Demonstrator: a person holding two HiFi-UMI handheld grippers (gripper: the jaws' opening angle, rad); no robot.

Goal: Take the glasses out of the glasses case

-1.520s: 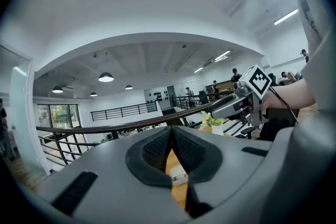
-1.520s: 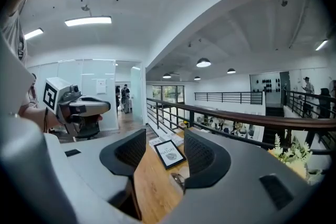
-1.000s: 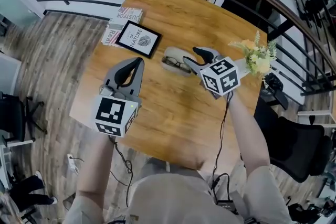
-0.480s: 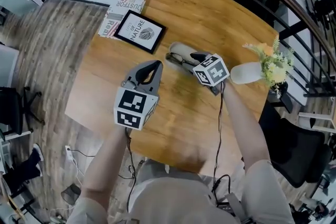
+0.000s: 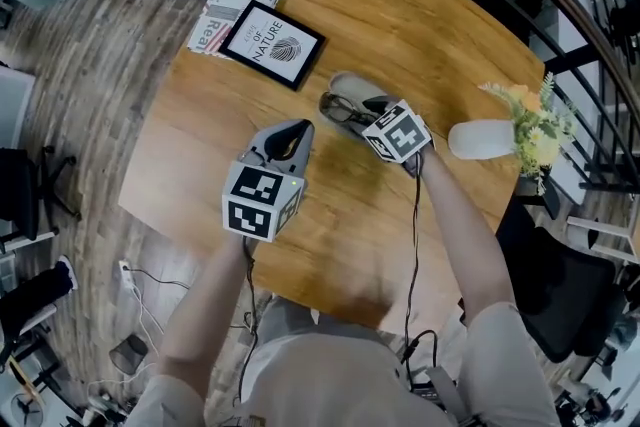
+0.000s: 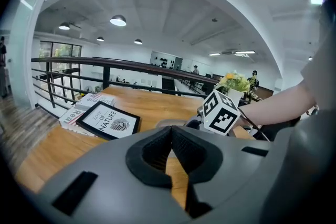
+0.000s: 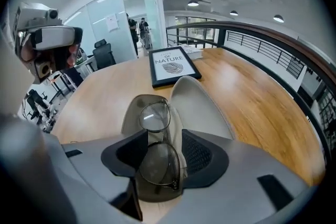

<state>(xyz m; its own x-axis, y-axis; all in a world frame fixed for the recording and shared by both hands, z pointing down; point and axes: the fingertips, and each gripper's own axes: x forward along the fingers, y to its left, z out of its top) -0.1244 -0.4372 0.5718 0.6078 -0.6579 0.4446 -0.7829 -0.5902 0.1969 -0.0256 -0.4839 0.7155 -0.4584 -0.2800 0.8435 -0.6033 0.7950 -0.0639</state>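
An open beige glasses case [image 5: 352,87] lies mid-table on the wooden table [image 5: 440,25], its lid [image 7: 197,102] turned up. Thin-framed glasses [image 7: 155,117] rest in its base. My right gripper [image 7: 160,152] points steeply down over them. Its jaws stand open on either side of the near lens, having just opened slightly, and no pad visibly presses on it. In the head view its marker cube [image 5: 397,131] hides the fingertips; the glasses [image 5: 340,109] peek out beside it. My left gripper [image 5: 288,137] hovers left of the case, shut and empty, its tips [image 6: 170,128] meeting.
A black-framed "of nature" picture [image 5: 272,43] lies on magazines [image 5: 232,7] at the table's far left. A white vase [image 5: 480,138] with flowers [image 5: 535,123] stands right of the case. A dark railing [image 5: 560,5] runs behind the table.
Both grippers have come down toward the table. The right one has closed in on the case until its jaws straddle the glasses. The left one has moved right, nearer the case.
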